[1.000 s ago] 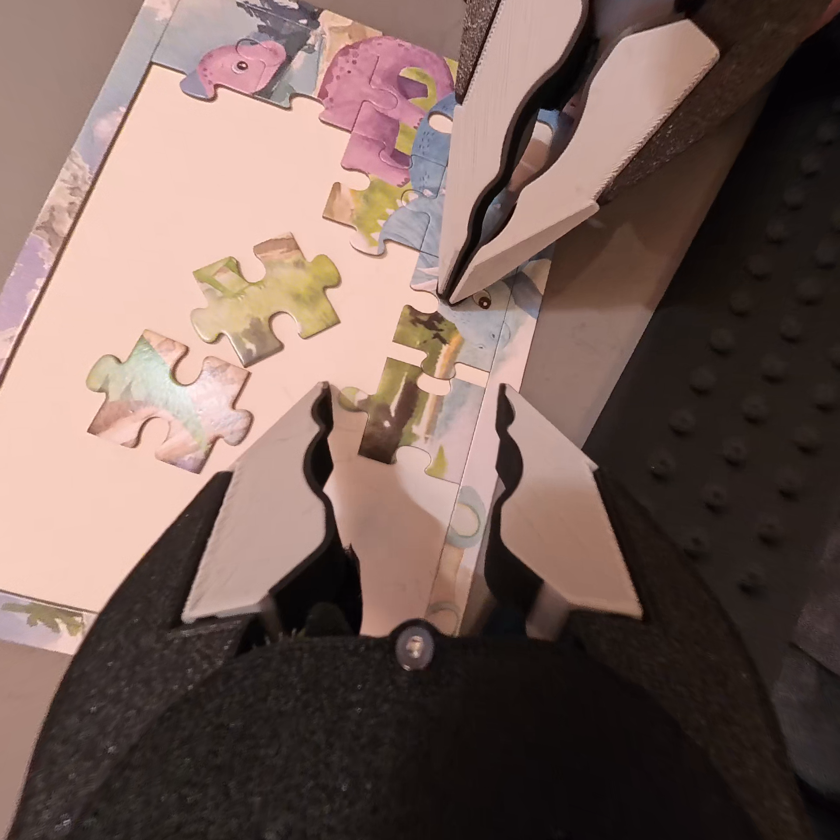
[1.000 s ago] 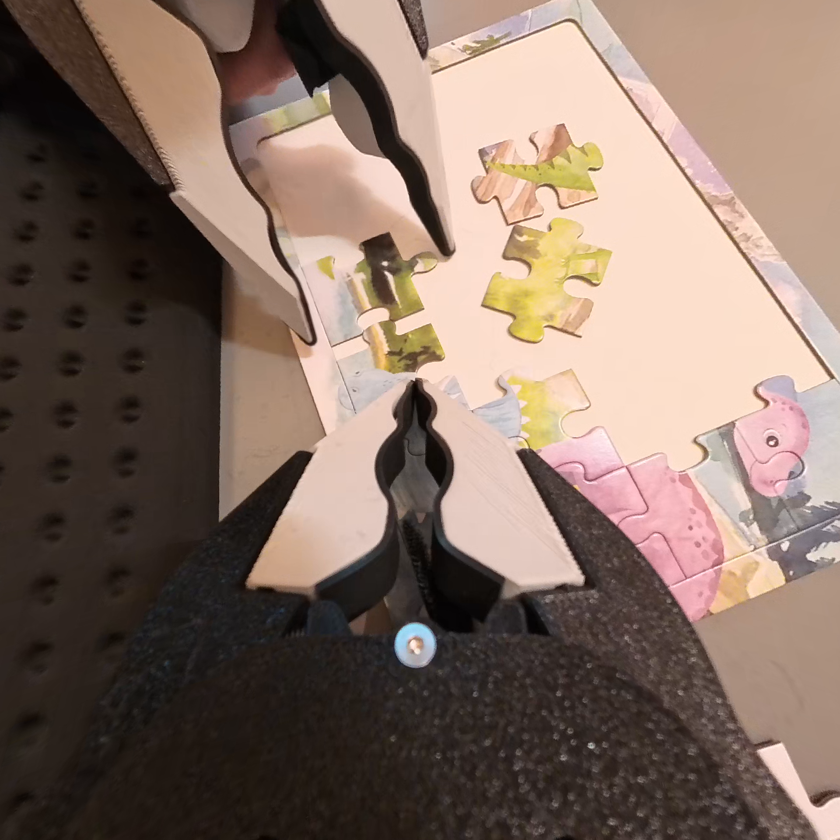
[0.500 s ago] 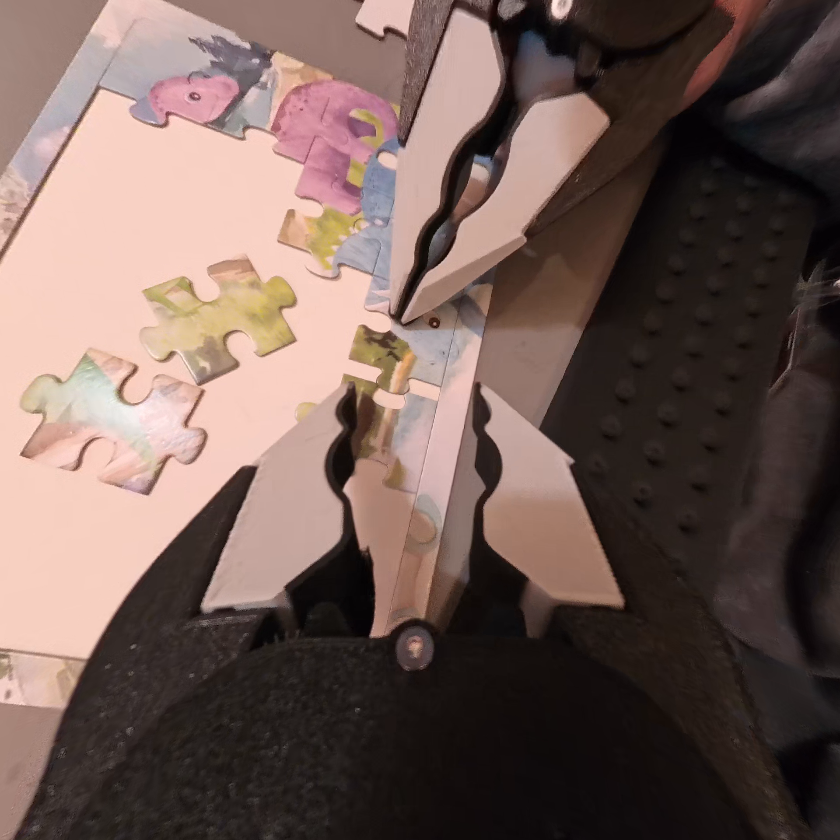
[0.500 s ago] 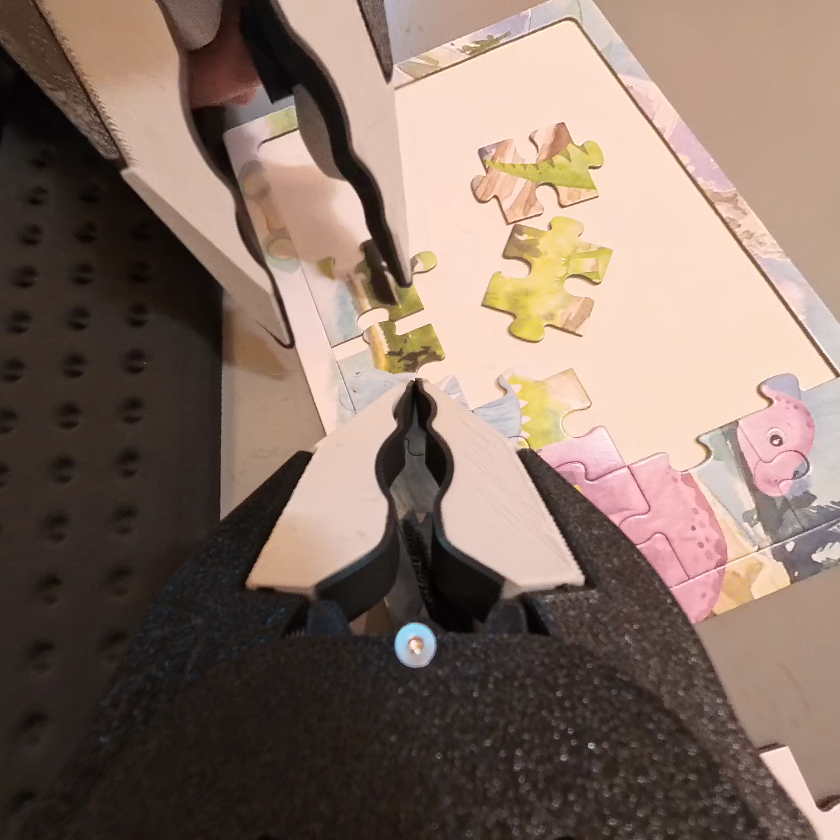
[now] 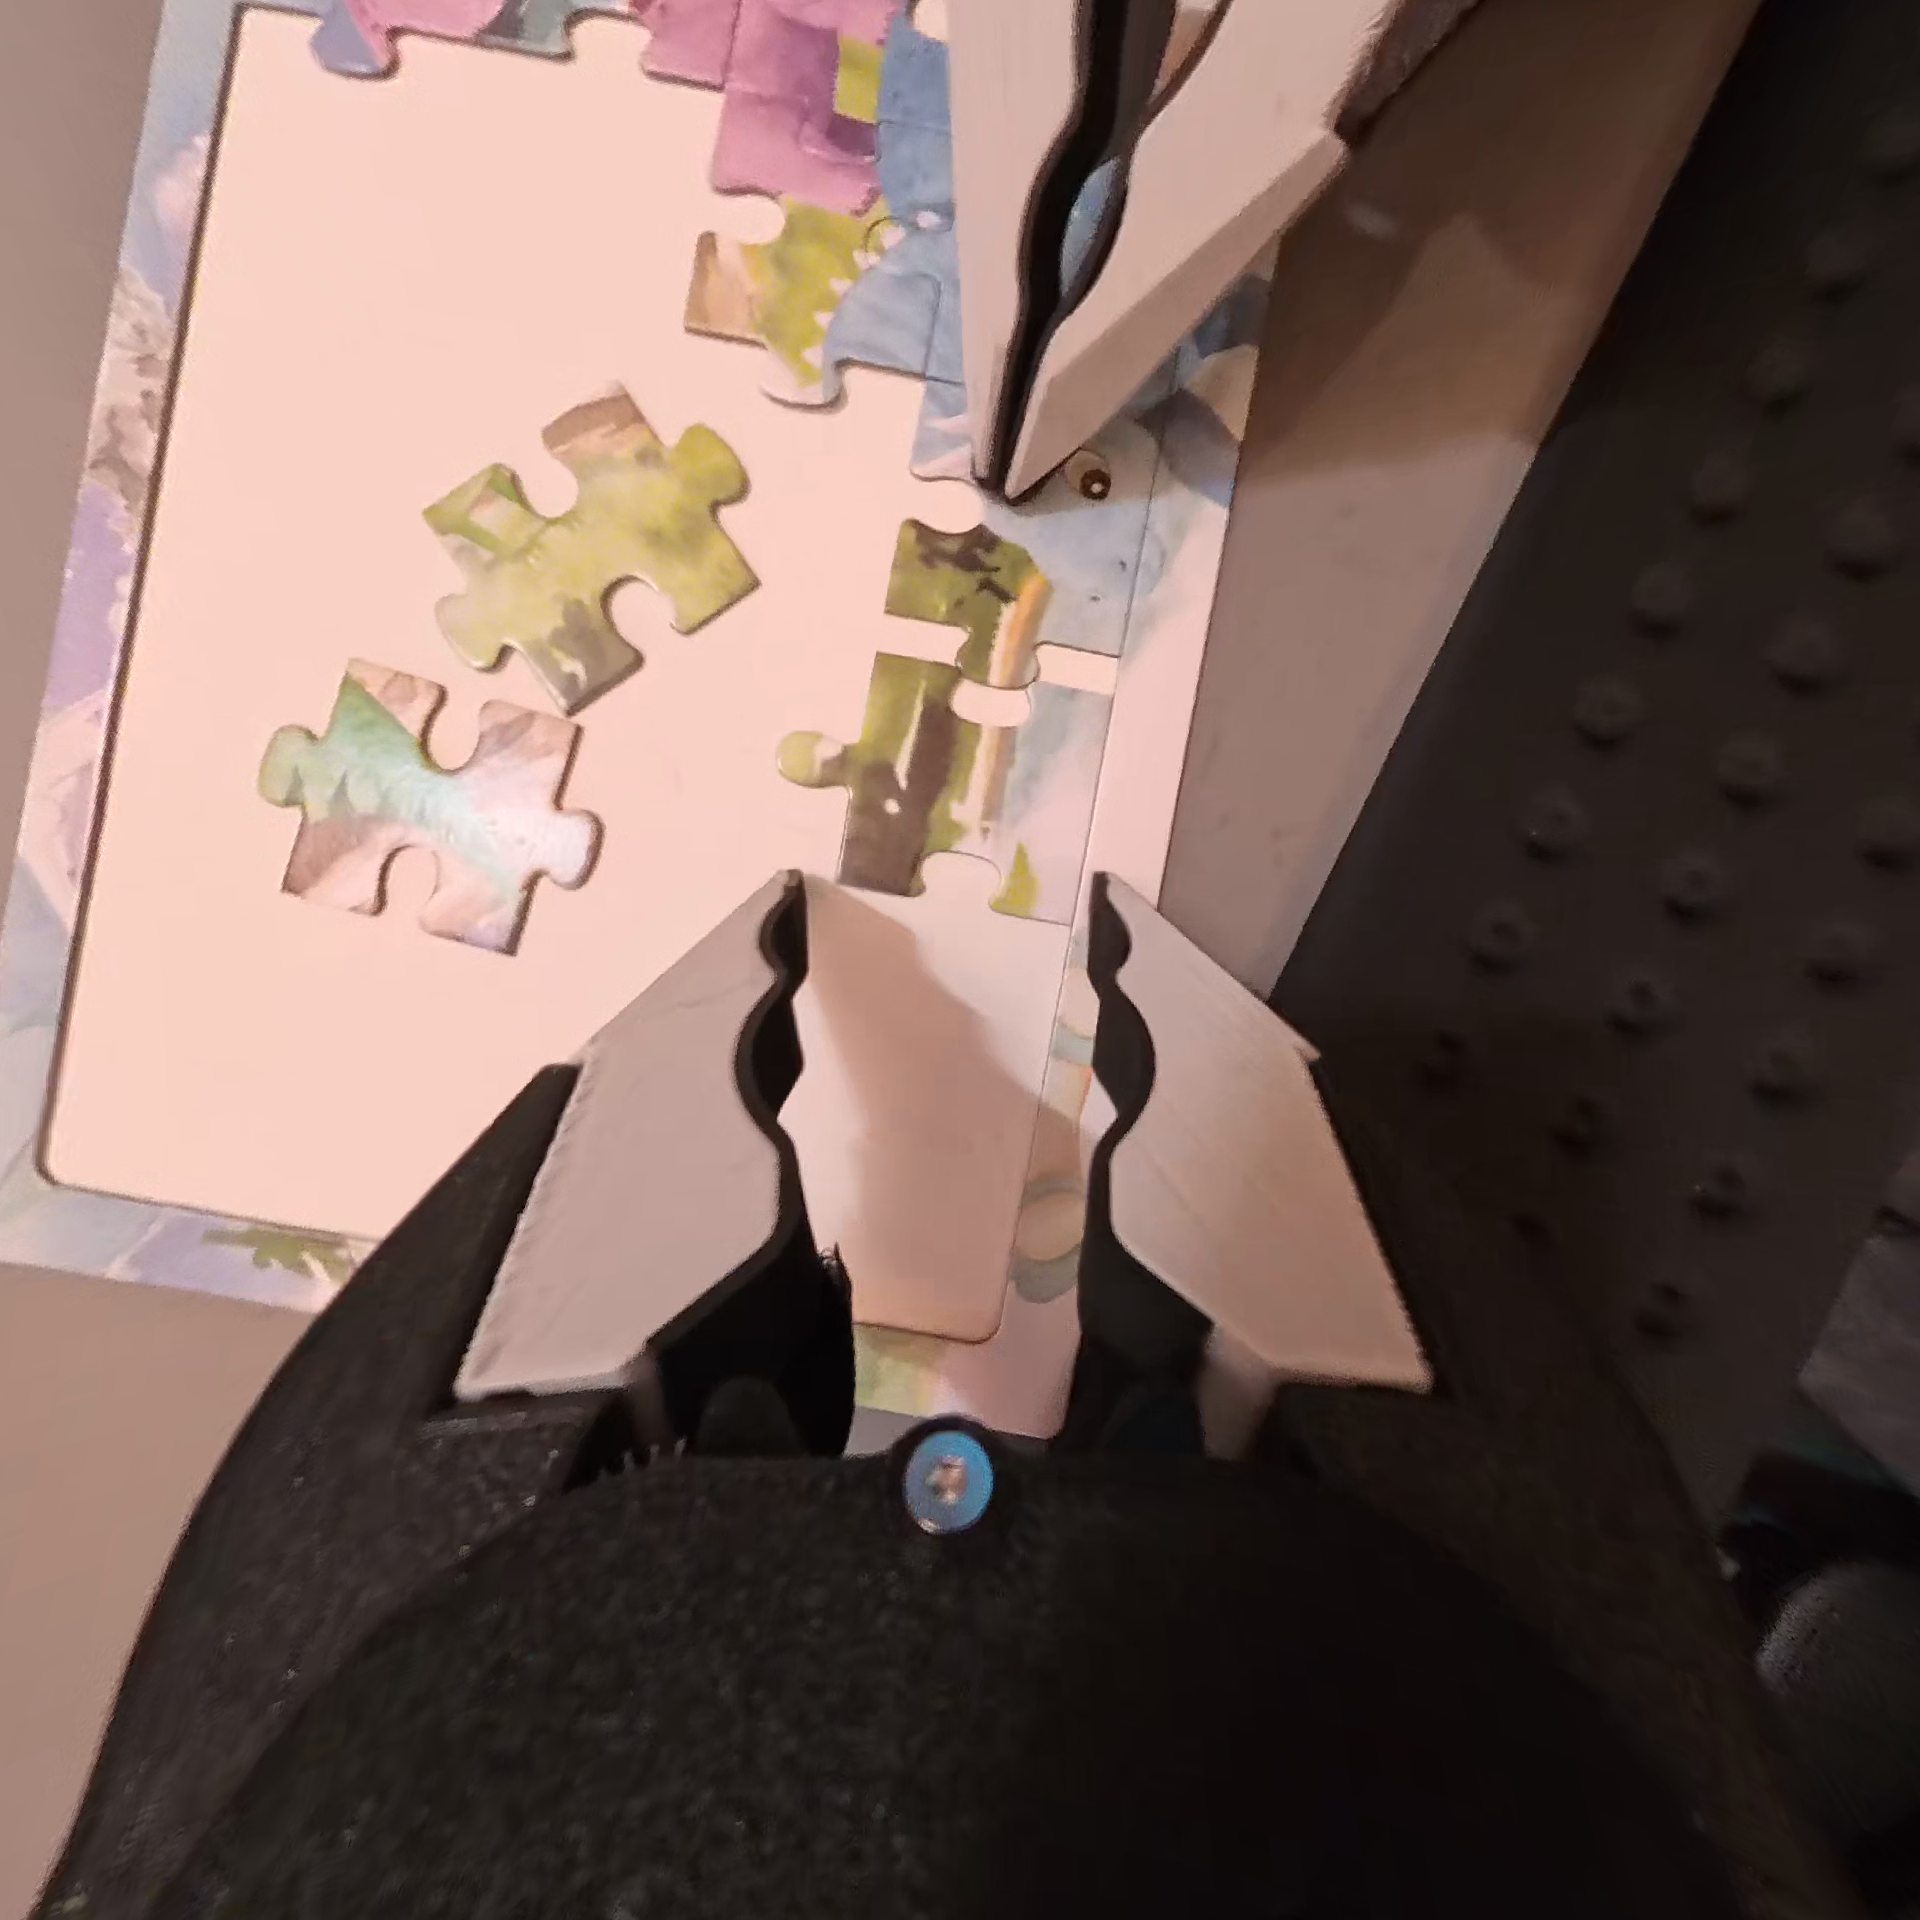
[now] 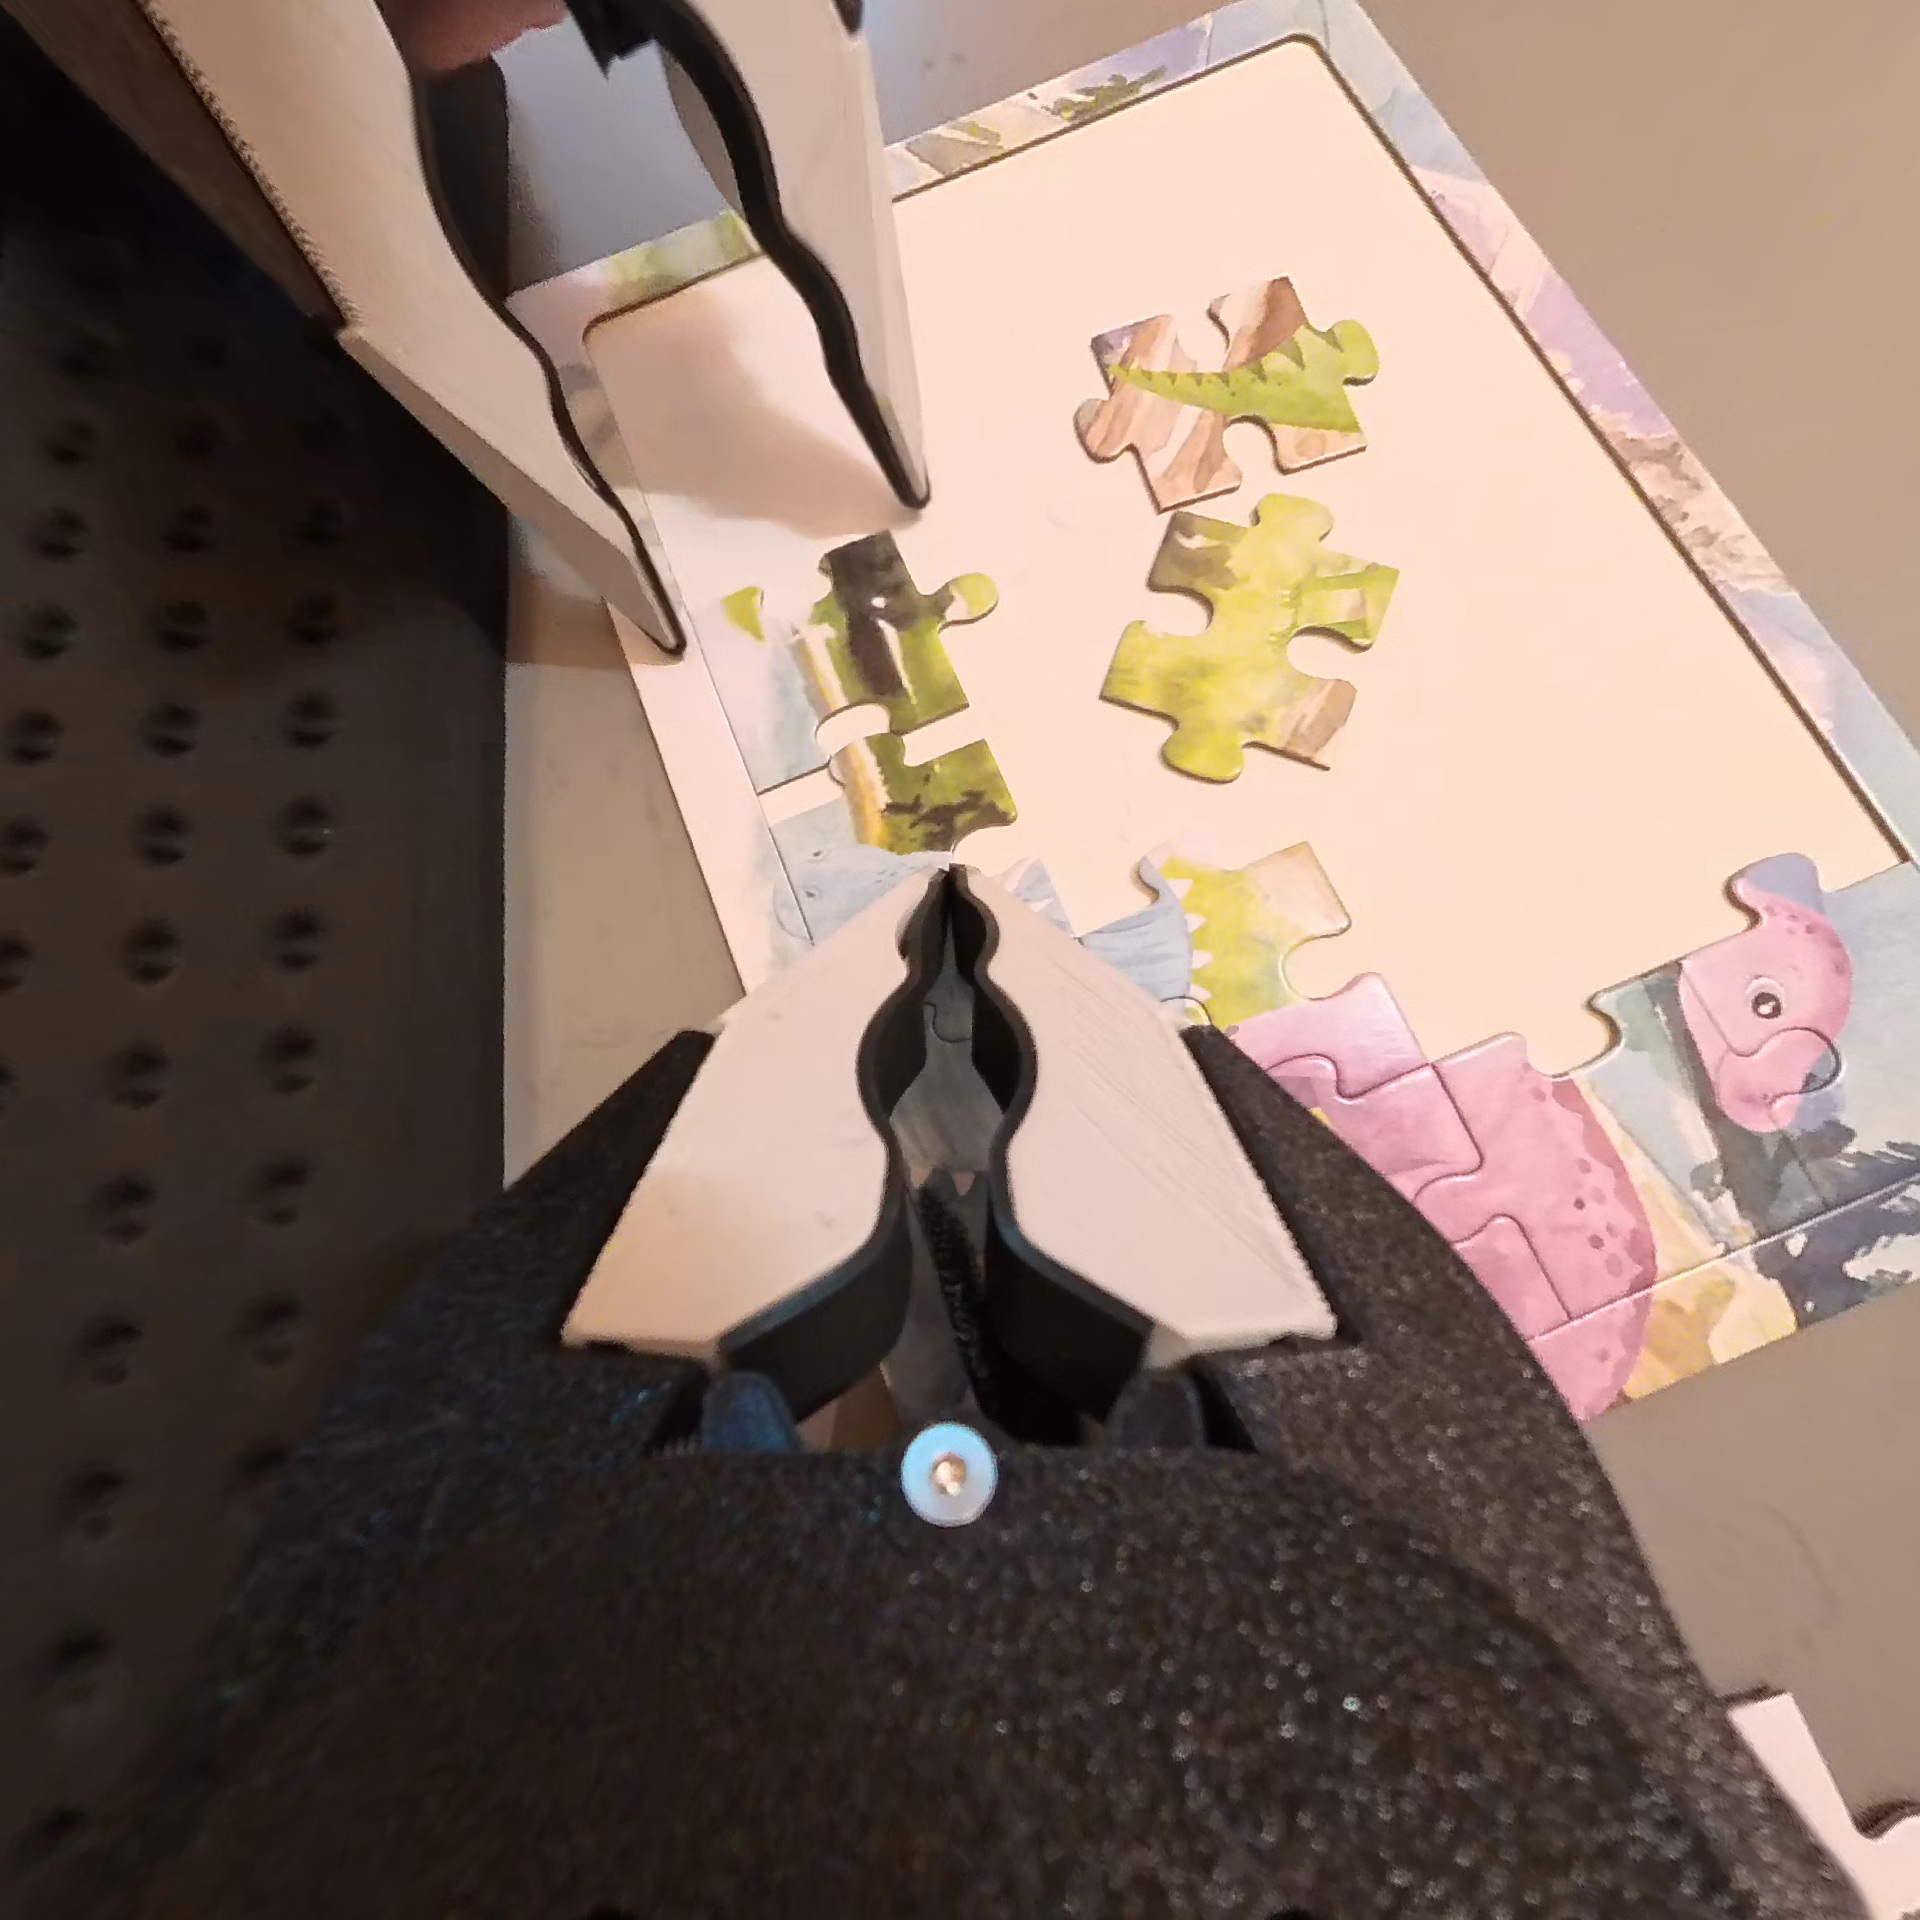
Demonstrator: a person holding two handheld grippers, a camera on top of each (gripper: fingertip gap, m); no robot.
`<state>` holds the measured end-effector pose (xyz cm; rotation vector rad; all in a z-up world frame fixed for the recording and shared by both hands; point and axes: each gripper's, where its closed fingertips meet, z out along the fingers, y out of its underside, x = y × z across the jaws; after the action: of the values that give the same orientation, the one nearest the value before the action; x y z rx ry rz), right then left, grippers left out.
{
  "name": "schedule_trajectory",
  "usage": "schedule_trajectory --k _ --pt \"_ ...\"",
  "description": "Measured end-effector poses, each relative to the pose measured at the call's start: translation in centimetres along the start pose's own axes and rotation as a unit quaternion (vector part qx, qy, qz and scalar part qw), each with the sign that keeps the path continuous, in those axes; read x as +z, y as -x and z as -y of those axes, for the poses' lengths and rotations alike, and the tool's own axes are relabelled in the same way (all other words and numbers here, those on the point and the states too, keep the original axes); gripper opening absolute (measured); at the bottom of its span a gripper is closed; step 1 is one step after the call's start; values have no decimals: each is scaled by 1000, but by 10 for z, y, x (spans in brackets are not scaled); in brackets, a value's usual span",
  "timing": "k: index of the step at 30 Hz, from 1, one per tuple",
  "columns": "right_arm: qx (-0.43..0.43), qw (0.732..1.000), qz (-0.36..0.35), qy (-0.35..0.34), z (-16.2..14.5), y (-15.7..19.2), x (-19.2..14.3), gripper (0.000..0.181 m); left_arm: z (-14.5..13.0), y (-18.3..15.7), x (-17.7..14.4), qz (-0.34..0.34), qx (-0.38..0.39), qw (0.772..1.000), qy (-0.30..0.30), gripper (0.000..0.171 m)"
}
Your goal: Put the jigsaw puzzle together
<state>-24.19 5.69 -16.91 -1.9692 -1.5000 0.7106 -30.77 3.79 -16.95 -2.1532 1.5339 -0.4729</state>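
Note:
The puzzle tray (image 5: 312,987) has a white bed and a pastel rim. Joined purple and blue dinosaur pieces (image 5: 790,125) fill its far end. My right gripper (image 5: 1003,488) is shut, its tip pressing on the blue dinosaur piece (image 5: 1081,582). A tree piece (image 5: 935,790) lies at the tray's right edge, a narrow gap from that piece. My left gripper (image 5: 945,894) is open and empty just behind the tree piece. A loose green piece (image 5: 592,571) and a pastel piece (image 5: 426,810) lie on the bed. The right wrist view shows my right gripper (image 6: 951,878), left gripper (image 6: 790,571) and tree piece (image 6: 873,665).
A dark studded mat (image 5: 1662,727) borders the grey table strip (image 5: 1299,623) beside the tray; it also shows in the right wrist view (image 6: 208,727). A white piece (image 6: 1829,1766) lies off the tray at the lower right of that view. Left tips to right tips: about 8 cm.
My left gripper reached over the tree piece half a second ago, then drew back behind it and stays open. My right gripper has stayed shut on the same spot.

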Motion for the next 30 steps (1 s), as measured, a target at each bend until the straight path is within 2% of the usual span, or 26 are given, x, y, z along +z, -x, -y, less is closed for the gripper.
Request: schedule_trajectory --k 5,11,19,21,26,30 --pt "-2 1000 2 -3 0 0 0 0 2 -4 2 -29 19 999 0 49" --pt "-5 1000 2 -3 0 0 0 0 3 -4 2 -30 14 999 -13 48" --pt "2 1000 8 7 0 0 -1 0 6 -1 -1 41 48 998 -11 42" --pt "16 999 14 -26 15 -3 -5 0 6 -1 -1 54 51 997 -12 42" --pt "103 987 96 -73 56 -11 8 18 6 -1 -2 70 54 996 -21 42" --pt "134 980 148 -24 51 -9 27 29 6 -1 -3 78 61 995 -24 43"
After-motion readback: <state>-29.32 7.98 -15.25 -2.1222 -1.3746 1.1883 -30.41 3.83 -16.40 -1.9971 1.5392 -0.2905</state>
